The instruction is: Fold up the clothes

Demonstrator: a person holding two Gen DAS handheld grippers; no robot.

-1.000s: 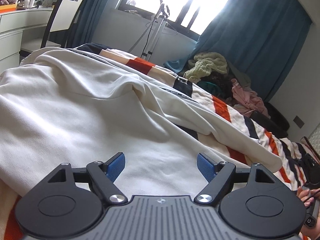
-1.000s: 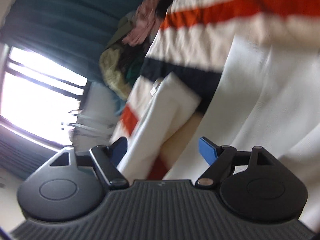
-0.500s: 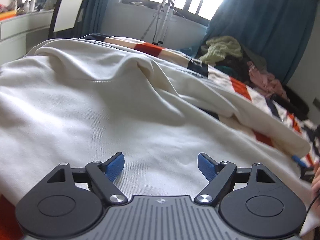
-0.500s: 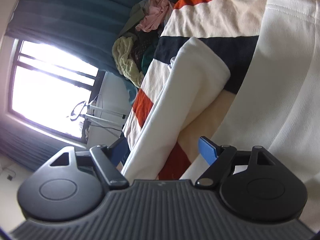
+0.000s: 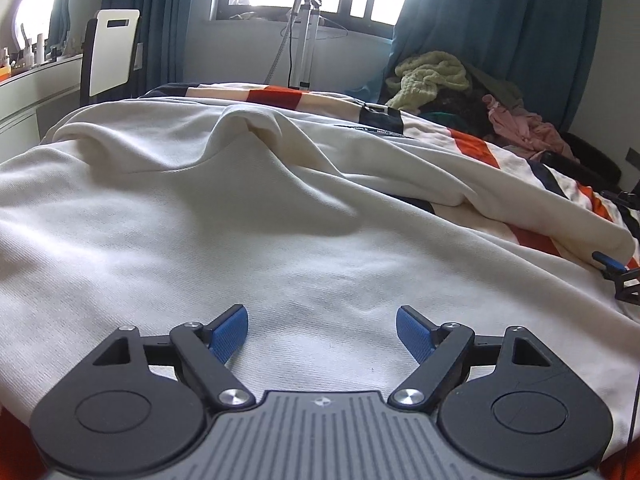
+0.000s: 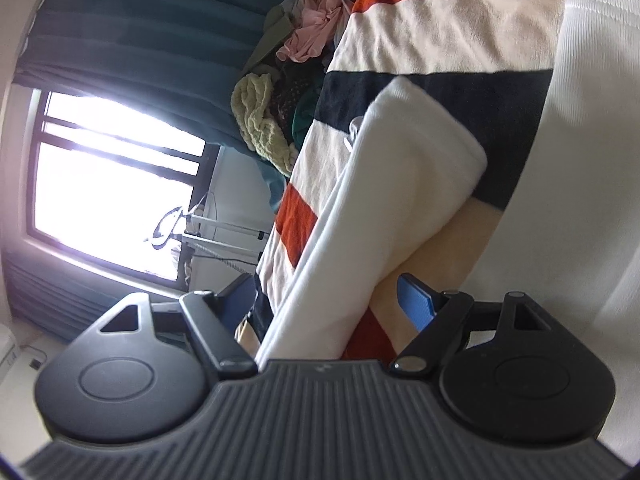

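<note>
A cream-white sweatshirt [image 5: 248, 216] lies spread over a bed with a striped cover [image 5: 472, 146]. My left gripper [image 5: 320, 332] hovers low over the garment's broad body, open, with nothing between its blue pads. One sleeve [image 5: 520, 208] reaches out to the right, and a blue fingertip [image 5: 607, 260] of the right gripper shows beside its cuff. In the right wrist view, which is rolled on its side, that sleeve [image 6: 384, 200] runs between the fingers of my right gripper [image 6: 328, 304]. The gripper is open and its pads stand clear of the cloth.
A heap of other clothes [image 5: 436, 76], yellow-green knit and pink, sits at the bed's far right by the teal curtain [image 5: 500, 12]. A garment steamer stand [image 5: 304, 40] is under the window. A chair [image 5: 110, 60] and a white desk [image 5: 36, 88] stand at left.
The left gripper has sunk closer to the sweatshirt and rolled level. The right gripper has closed in on the sleeve, which now lies between its fingers. Both stayed open.
</note>
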